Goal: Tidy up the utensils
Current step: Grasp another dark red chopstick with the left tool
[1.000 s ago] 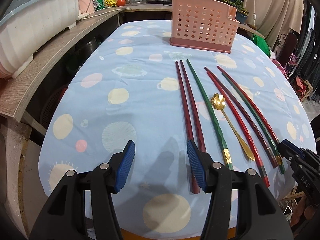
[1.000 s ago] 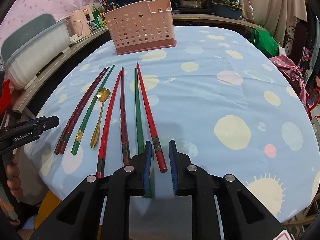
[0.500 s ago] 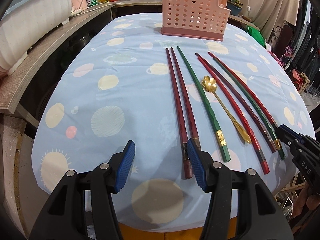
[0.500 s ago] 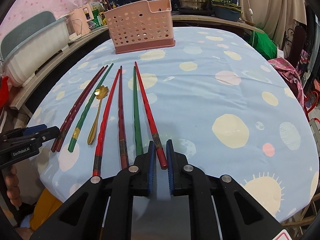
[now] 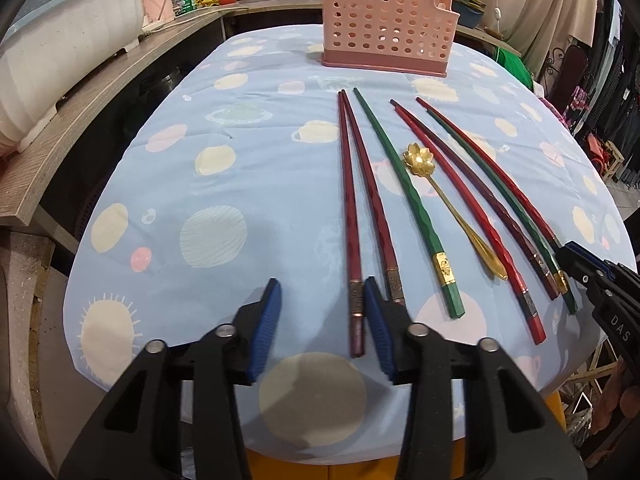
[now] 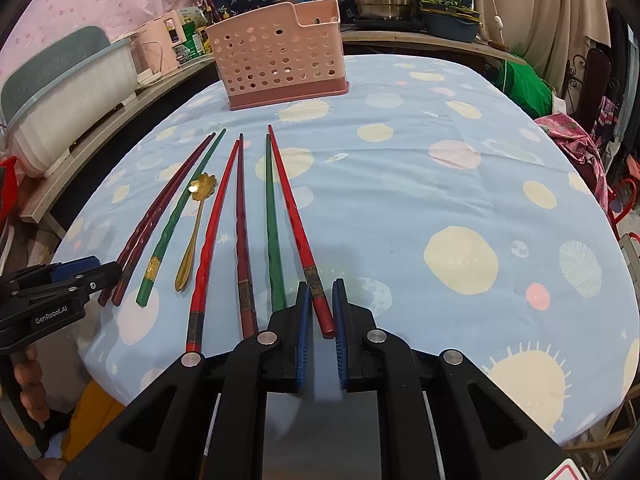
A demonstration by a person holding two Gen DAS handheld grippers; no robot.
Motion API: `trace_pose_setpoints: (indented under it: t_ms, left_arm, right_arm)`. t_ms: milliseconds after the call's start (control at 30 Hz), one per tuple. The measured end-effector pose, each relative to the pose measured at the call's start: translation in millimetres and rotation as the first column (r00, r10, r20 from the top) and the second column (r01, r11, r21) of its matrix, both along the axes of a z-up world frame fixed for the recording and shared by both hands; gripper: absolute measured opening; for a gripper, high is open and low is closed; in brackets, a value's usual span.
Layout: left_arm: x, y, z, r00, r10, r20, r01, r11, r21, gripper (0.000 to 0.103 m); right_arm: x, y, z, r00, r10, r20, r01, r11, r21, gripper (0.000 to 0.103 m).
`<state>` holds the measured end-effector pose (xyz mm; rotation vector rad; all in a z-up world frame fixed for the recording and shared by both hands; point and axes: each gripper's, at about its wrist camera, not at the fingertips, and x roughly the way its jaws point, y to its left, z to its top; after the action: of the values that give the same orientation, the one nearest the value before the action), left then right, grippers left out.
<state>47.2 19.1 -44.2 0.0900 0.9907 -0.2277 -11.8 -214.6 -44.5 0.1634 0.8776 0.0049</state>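
The left gripper [image 5: 320, 320] is closing around the outermost dark red chopstick [image 5: 352, 220], pads not yet pressing. The right gripper [image 6: 320, 312] is clenched on the red chopstick [image 6: 292, 216] at the counter [image 6: 400, 200] edge. Grip both near their butts, lift level, then carry to the holder [image 6: 276, 68].

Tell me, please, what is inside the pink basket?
Nothing shows above the basket rim, and its wall holes reveal only light and dark patches. The bottom is hidden by the walls, so small contents cannot be ruled out.
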Motion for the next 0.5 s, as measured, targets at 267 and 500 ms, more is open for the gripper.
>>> trace_pose_setpoints:
  t_ms: [267,500]
  left_arm:
    - [0.6,4.1,0.8,1.000,0.006,-0.003,-0.006,1.000,-0.013,0.008]
    - [1.6,6.8,1.2,1.000,0.007,-0.014,-0.007,1.000,-0.028,0.008]
  right_arm:
    - [-0.5,0.1,-0.3,1.000,-0.001,0.001,0.001,1.000,-0.003,0.011]
    - [0.1,-0.6,0.1,1.000,-0.002,-0.005,0.002,1.000,-0.005,0.011]
